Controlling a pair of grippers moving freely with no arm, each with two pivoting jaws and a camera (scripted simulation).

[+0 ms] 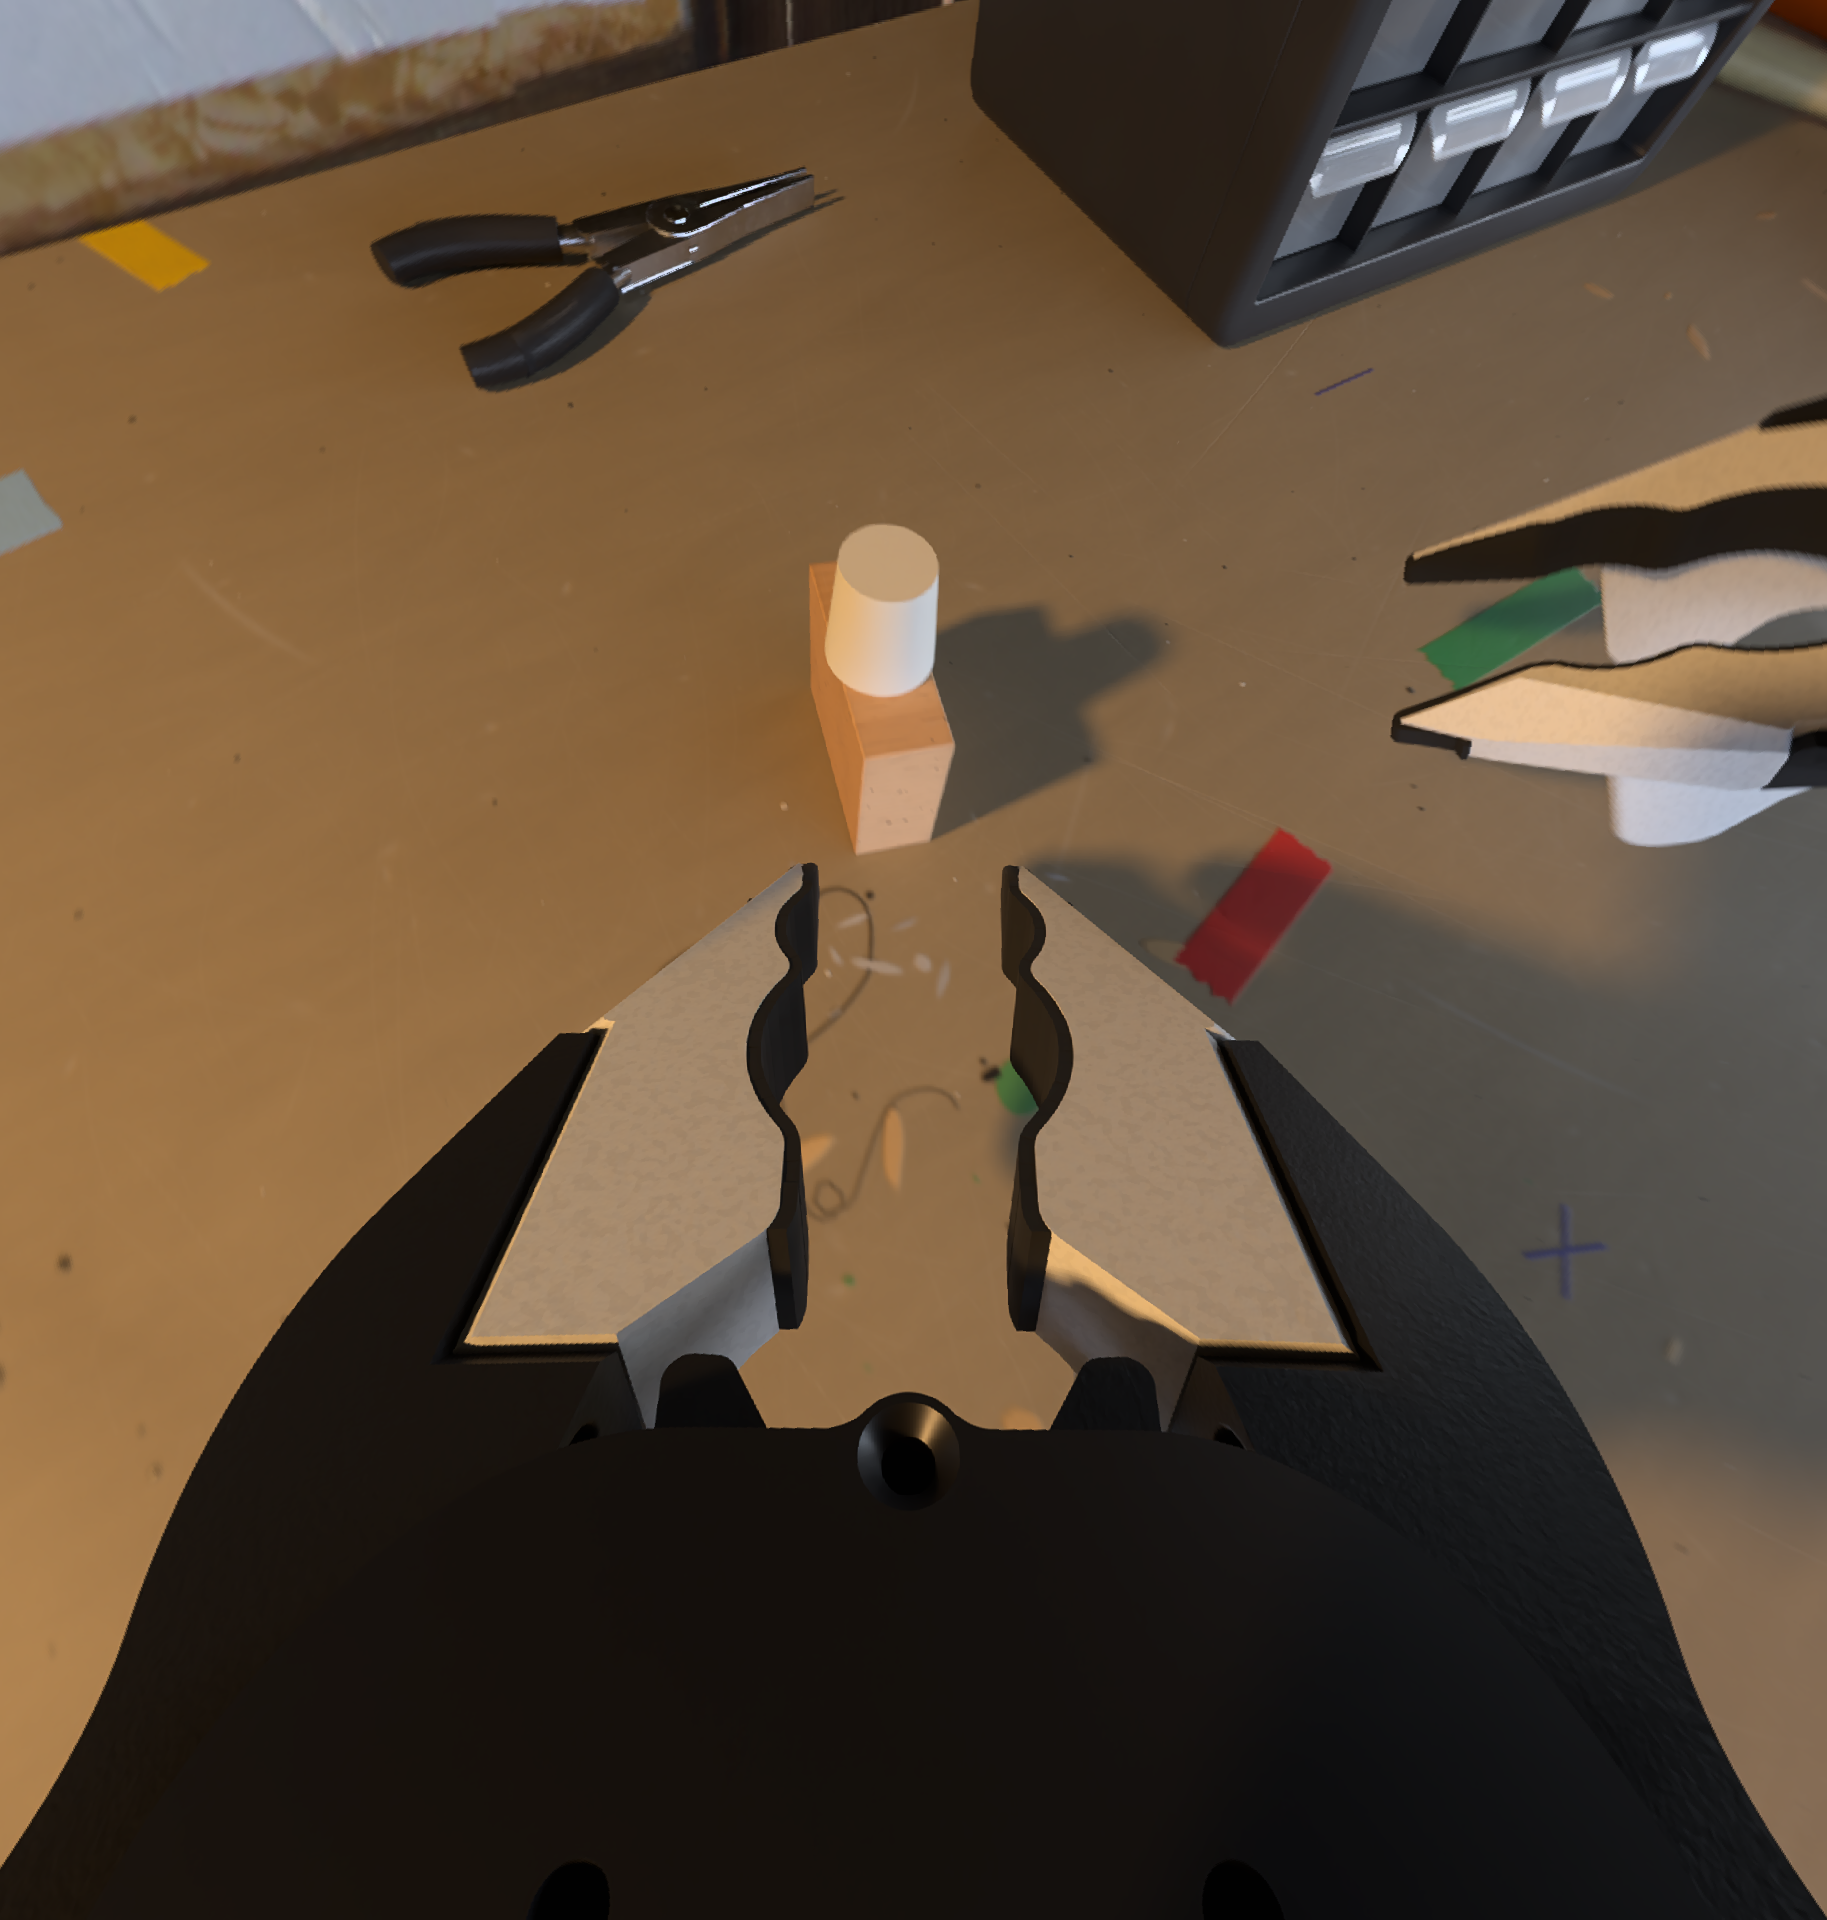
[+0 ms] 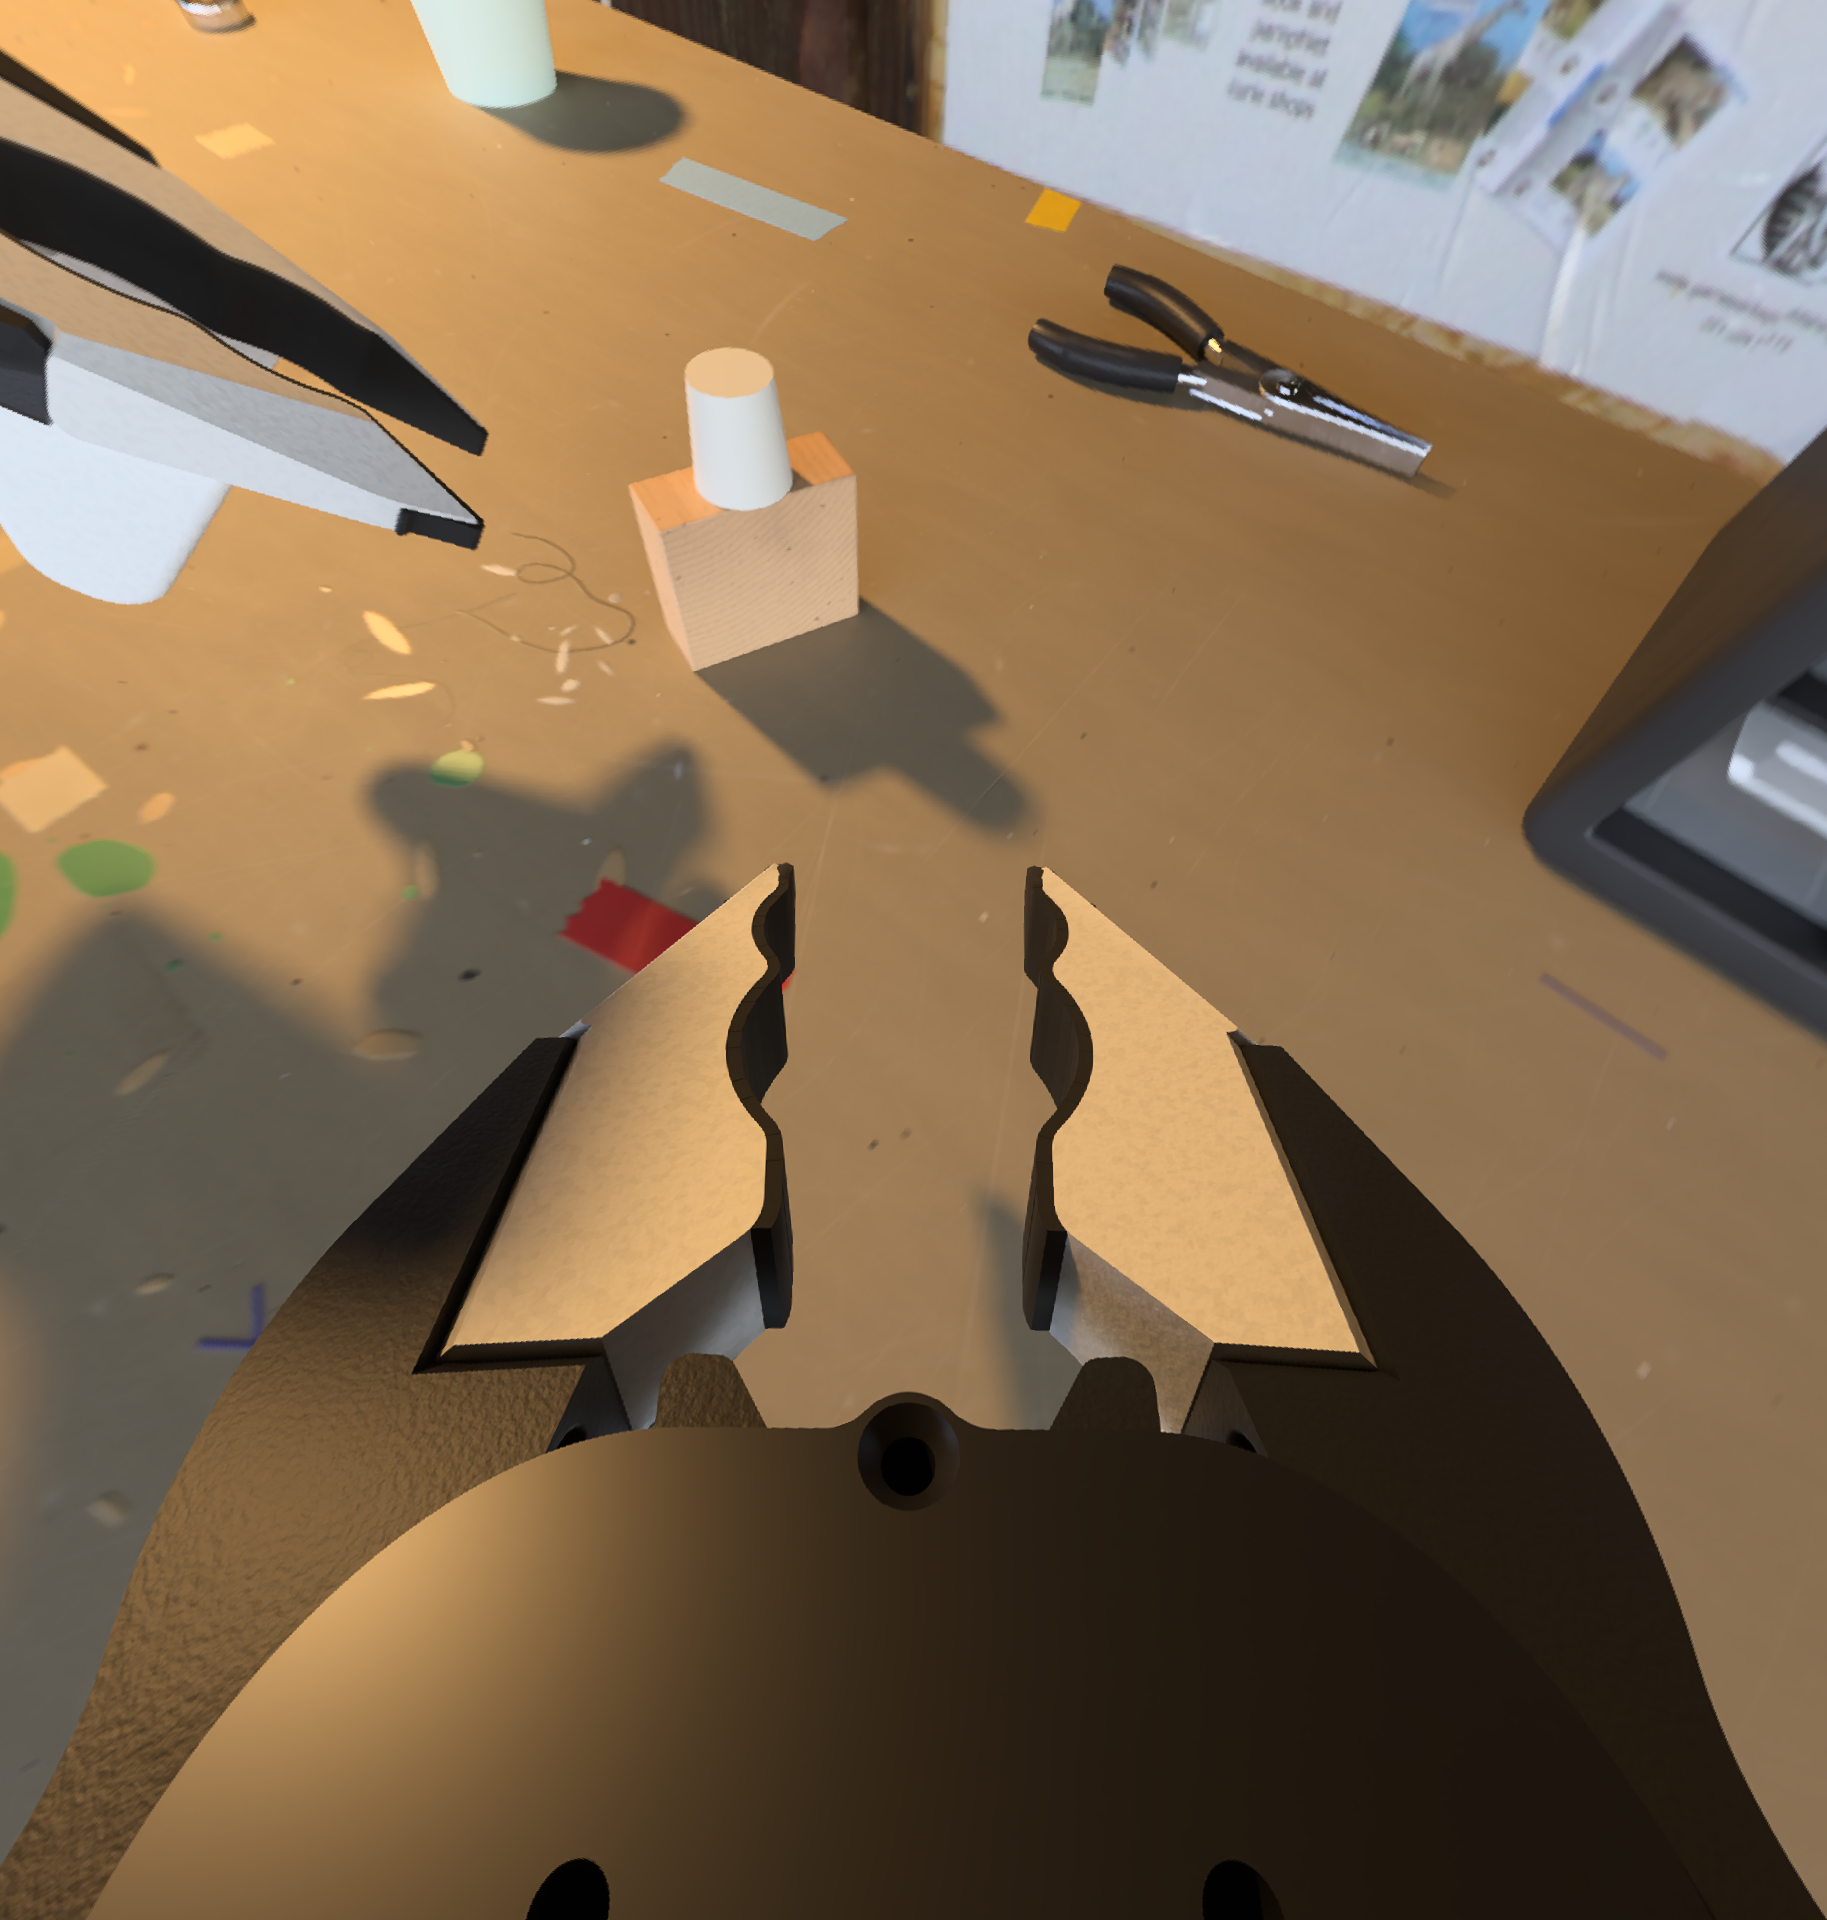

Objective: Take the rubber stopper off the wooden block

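A white tapered rubber stopper [image 1: 883,613] stands upright on a light wooden block [image 1: 885,764] on the brown table; both also show in the right wrist view, the stopper [image 2: 735,431] on the block [image 2: 753,566]. My left gripper [image 1: 907,878] is open and empty, its tips just short of the block. It also shows in the right wrist view [image 2: 462,483], left of the block. My right gripper [image 2: 907,878] is open and empty, a way back from the block. It shows in the left wrist view [image 1: 1408,649], to the block's right.
Black-handled pliers [image 1: 597,260] lie beyond the block. A black drawer cabinet [image 1: 1335,156] stands at the far right. A pale cup [image 2: 488,47] stands far off in the right wrist view. Tape strips, red [image 1: 1252,914] and green [image 1: 1511,623], lie flat on the table.
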